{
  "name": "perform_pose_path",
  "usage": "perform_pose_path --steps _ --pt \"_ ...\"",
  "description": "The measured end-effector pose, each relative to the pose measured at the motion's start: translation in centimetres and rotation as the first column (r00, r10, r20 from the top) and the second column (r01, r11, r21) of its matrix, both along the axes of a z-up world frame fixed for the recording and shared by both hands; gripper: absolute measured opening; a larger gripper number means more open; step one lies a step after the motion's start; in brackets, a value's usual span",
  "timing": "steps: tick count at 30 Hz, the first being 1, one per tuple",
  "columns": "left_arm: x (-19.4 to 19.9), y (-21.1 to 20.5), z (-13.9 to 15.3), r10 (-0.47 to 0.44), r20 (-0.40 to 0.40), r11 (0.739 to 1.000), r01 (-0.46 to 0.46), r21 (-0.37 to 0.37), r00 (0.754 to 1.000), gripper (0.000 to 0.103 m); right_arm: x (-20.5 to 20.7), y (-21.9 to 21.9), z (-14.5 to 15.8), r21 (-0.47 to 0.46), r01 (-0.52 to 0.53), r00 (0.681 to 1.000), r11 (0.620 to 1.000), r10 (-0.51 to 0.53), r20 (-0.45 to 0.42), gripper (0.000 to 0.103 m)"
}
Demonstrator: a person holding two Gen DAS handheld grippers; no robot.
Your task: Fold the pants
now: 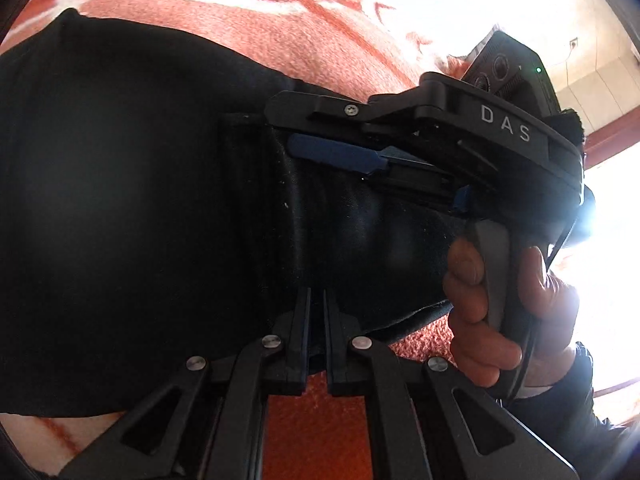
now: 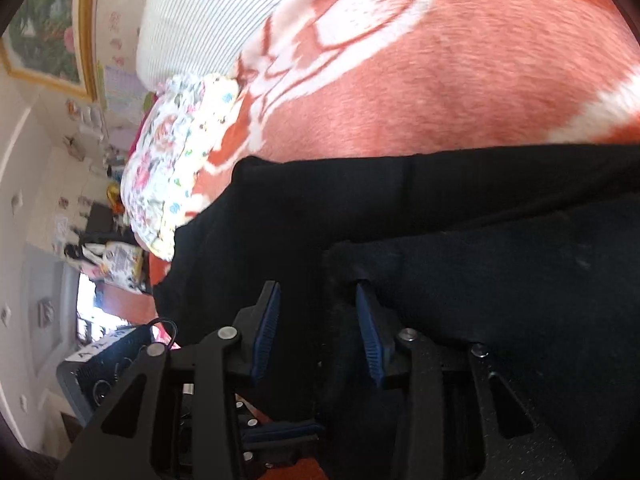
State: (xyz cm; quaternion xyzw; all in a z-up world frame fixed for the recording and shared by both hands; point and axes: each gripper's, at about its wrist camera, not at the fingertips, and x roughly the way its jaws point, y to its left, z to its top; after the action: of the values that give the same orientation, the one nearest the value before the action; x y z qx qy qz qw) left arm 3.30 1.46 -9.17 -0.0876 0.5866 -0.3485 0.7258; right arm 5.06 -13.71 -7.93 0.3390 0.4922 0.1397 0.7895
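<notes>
Right gripper [image 2: 320,332] stands open, blue pads [image 2: 370,340] apart, a fold of the black pants [image 2: 500,280] lying between them. The right pad touches the fold's edge; the left pad is clear of it. Pants lie on an orange-and-white blanket [image 2: 460,80]. A floral cloth [image 2: 172,160] sits left, touching the pants. A striped pillow [image 2: 208,12] lies beyond.

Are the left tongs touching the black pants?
Touching. In the left wrist view, the left tongs are nearly closed, pinching the edge of the black pants between their fingers.
</notes>
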Motion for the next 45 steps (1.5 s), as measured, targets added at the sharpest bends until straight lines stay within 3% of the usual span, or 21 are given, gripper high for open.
perform_pose_path --steps 13,25,32,35,41,45 --pt "0.1 9.2 3.0 0.208 0.033 0.977 -0.206 -0.061 0.978 0.003 0.9 3.9 5.0 -0.107 -0.097 0.992 0.99 0.105 0.071 0.041" --pt "-1.4 19.5 4.9 0.432 0.104 0.902 -0.428 -0.059 0.896 0.01 5.6 11.5 5.8 -0.157 -0.246 0.964 0.957 0.258 0.065 0.041" --pt "-3.5 23.4 6.1 0.549 0.152 0.835 -0.548 -0.047 0.822 0.01 8.1 16.3 5.6 -0.187 -0.338 0.934 0.923 0.354 0.058 0.041" --pt "-3.4 25.1 6.2 0.599 0.17 0.797 -0.603 -0.038 0.782 0.015 9.1 18.2 5.4 -0.197 -0.375 0.919 0.906 0.391 0.047 0.041" --pt "-3.8 29.2 5.3 0.718 0.151 0.69 -0.723 -0.03 0.679 0.015 11.5 22.5 4.9 -0.253 -0.462 0.875 0.85 0.484 0.027 0.042" --pt "-3.5 31.7 5.0 0.768 0.137 0.636 -0.77 -0.043 0.626 0.015 13.5 25.7 4.5 -0.297 -0.525 0.833 0.798 0.553 0.015 0.042"
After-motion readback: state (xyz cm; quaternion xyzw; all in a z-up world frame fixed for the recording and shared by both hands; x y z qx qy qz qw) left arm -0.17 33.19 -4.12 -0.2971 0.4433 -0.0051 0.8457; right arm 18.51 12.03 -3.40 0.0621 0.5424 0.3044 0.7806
